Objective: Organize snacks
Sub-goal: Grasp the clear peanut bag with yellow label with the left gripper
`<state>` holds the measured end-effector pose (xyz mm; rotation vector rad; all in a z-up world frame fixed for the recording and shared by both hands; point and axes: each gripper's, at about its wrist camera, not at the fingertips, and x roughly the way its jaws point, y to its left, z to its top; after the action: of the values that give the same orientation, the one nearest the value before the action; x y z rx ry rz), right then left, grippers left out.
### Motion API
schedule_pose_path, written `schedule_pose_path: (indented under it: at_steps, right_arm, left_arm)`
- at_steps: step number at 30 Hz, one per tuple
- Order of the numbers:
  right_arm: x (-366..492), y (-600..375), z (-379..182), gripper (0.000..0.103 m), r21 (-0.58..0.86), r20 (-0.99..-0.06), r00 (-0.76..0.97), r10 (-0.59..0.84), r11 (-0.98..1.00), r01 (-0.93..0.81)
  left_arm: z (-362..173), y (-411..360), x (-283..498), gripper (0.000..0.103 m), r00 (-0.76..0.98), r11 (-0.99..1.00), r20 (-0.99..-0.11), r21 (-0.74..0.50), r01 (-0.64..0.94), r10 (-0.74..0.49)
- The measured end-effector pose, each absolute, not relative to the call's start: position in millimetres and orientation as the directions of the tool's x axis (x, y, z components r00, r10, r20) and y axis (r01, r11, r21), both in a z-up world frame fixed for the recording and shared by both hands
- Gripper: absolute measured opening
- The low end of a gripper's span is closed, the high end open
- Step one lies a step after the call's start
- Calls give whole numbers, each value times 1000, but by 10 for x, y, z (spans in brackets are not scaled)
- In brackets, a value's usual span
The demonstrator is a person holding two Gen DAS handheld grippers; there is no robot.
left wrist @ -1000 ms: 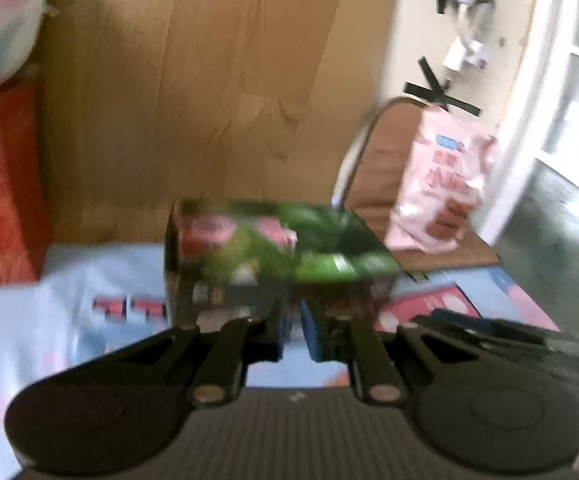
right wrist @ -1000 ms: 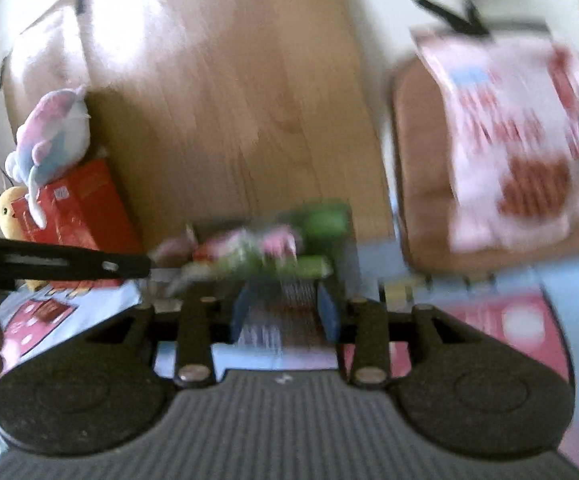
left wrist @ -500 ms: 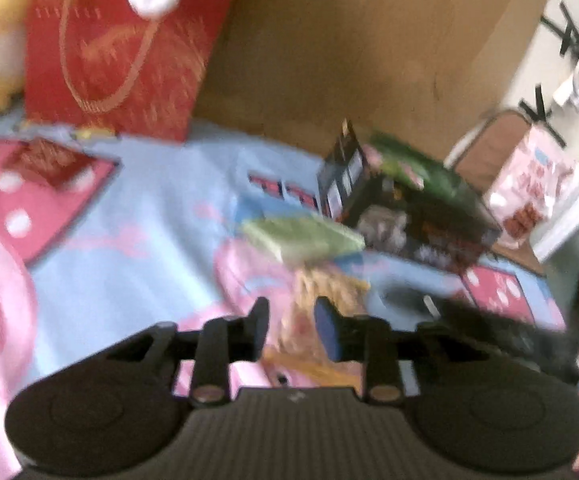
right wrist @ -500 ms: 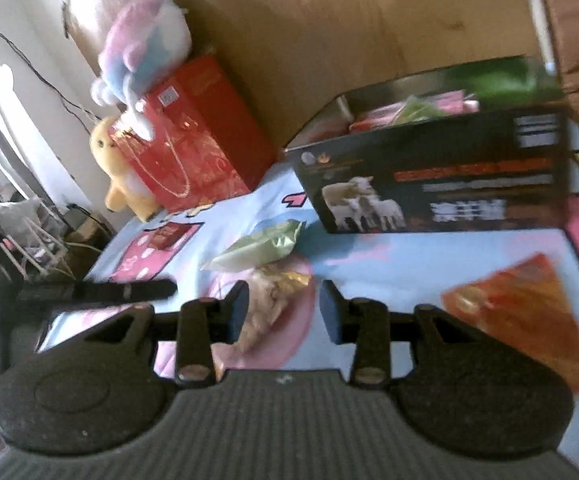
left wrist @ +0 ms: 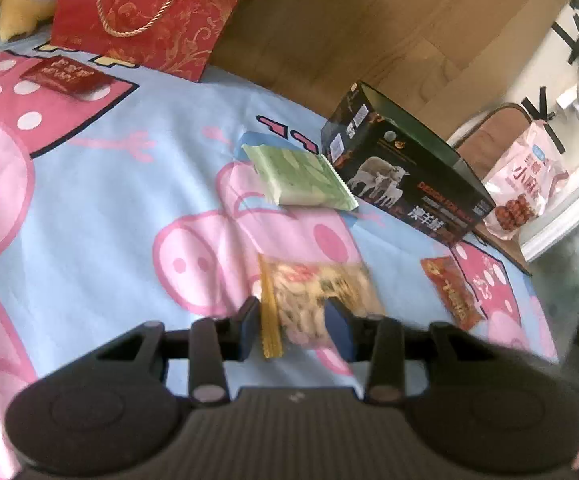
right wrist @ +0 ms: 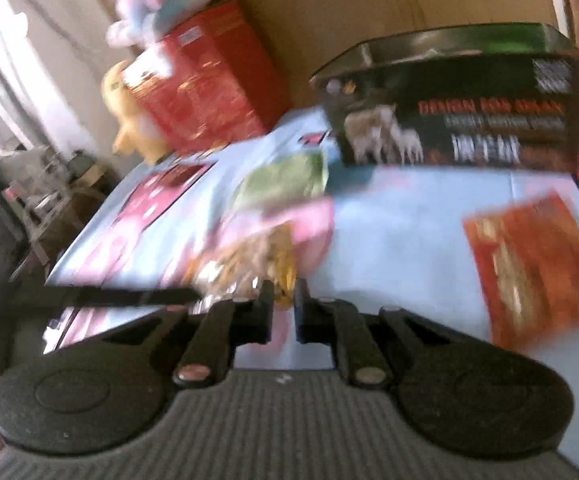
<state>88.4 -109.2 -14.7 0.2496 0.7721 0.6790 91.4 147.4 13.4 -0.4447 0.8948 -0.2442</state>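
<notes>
Between the left gripper's [left wrist: 292,326] two blue-padded fingers, seen from the left wrist, lies a yellow-edged clear snack packet [left wrist: 313,300] flat on the cartoon-pig sheet [left wrist: 89,208]. Its jaws have just been opening; they stand partly apart and straddle the packet, and I cannot tell whether the pads touch it. The right gripper [right wrist: 283,312], in a blurred right wrist view, has just been closing; its jaws are nearly together, with what looks like the gold edge of the same packet at their tips, though whether they pinch it is unclear.

Farther out, a pale green packet [left wrist: 301,178] lies just beside the open black box printed with sheep [left wrist: 405,172], and an orange-red packet [left wrist: 451,294] lies near the box's other end.

Judged from this, the step in hand is picking up the yellow-edged packet to go into the box. To do it well, only one gripper should take it: settle the pads over a sealed edge, close firmly, lift clear of the sheet, then carry it over the open top.

Counted: three loose packets on the sheet, one black box, two grippers, one red gift bag [left wrist: 149,12], one yellow plush toy [left wrist: 17,4], one pink snack bag [left wrist: 523,192] on a chair beyond
</notes>
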Motion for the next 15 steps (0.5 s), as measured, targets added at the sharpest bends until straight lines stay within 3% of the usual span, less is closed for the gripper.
schedule_pose_path:
  at_steps: [4, 5, 8, 12, 13, 15]
  right_arm:
    - [645, -1256, -118, 23, 445, -519, 558, 647, 762, -470]
    - [635, -1275, -92, 36, 429, -510, 579, 636, 772, -469]
    - [622, -1243, -34, 56, 369, -496, 603, 625, 780, -505]
    - [631, -922, -68, 56, 238, -533, 567, 628, 754, -612]
    - [665, -833, -114, 54, 207, -553, 566, 612, 759, -617]
    - [740, -702, -204, 42, 184, -564, 576, 592, 770, -611]
  left_arm:
    - [151, 1483, 912, 48, 602, 879, -694, -476, 30, -396]
    - [157, 1490, 911, 50, 599, 880, -697, -474, 29, -395]
    - [184, 1483, 920, 50, 591, 894, -712, -446, 37, -380]
    - [164, 1400, 957, 45, 583, 910, -722, -408, 76, -372]
    - [149, 1359, 970, 37, 582, 911, -722, -403, 87, -374]
    - [156, 1274, 992, 31, 587, 920, -726, -380, 92, -359]
